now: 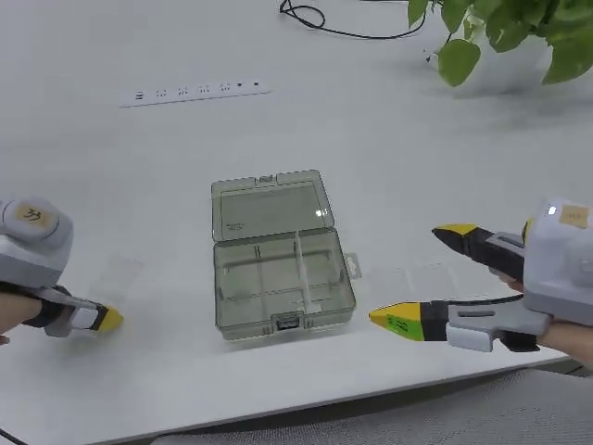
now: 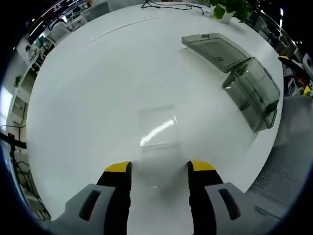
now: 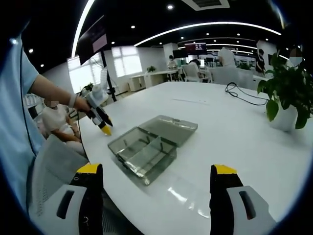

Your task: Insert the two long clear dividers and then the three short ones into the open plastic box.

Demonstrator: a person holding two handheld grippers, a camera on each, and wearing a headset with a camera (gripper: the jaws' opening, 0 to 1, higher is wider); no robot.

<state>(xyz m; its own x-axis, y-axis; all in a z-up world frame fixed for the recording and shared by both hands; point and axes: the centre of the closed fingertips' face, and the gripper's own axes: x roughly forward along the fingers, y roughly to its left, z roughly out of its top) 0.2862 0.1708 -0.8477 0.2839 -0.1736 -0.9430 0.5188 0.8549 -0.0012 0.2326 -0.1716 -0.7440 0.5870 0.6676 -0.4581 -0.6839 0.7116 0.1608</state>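
we see the open plastic box sitting on the white counter near its front edge, about midway along it, with its lid folded flat back toward the far edge. clear partitions stand upright inside the box and split it into compartments; we cannot tell how many there are. the left gripper is low over the front left part of the counter, well apart from the box. in the left gripper view its jaws are released, with a gap between them and nothing in it. a flat clear divider lies on the counter just ahead of the yellow tips, not touching them. the right gripper is over the front right part of the counter, beside the box, its jaws spread wide and empty. more clear pieces lie flat on the counter just right of the box, under those open jaws. a power strip lies toward the far left, and a black cable and a leafy plant are at the far right corner.
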